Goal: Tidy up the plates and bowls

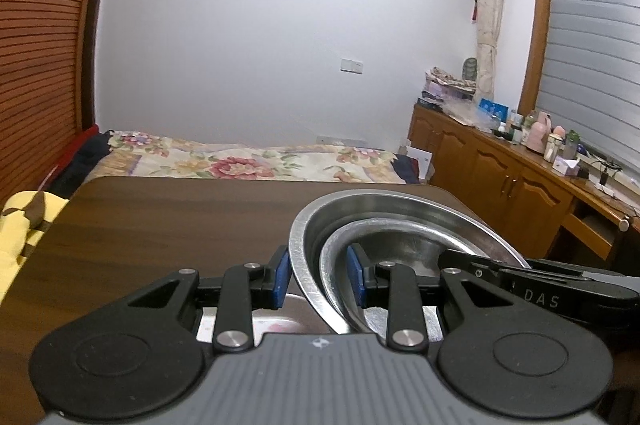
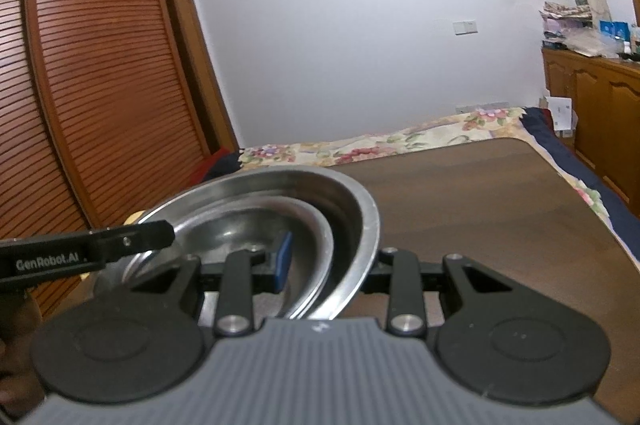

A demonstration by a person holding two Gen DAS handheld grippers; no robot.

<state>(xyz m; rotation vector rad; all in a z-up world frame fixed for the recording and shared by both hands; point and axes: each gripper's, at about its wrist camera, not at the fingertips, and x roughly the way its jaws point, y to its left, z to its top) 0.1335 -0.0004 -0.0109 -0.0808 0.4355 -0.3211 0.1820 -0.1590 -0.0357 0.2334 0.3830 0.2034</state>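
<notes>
Two steel bowls are nested: a smaller bowl (image 1: 400,245) sits inside a larger bowl (image 1: 384,203), above the dark wooden table (image 1: 168,221). My left gripper (image 1: 318,279) straddles the left rims of both bowls, one blue pad outside, one inside. My right gripper (image 2: 330,261) straddles the right rims of the larger bowl (image 2: 360,209) and smaller bowl (image 2: 256,221); its inner blue pad (image 2: 283,261) shows, the outer one is hidden. Both grippers appear shut on the stack. Each gripper shows in the other's view.
Something pale and flat (image 1: 276,325) lies under the bowls, mostly hidden. A bed with a floral cover (image 1: 240,161) lies beyond the table. A slatted wooden wardrobe (image 2: 100,85) stands left. Cluttered wooden cabinets (image 1: 520,169) stand right.
</notes>
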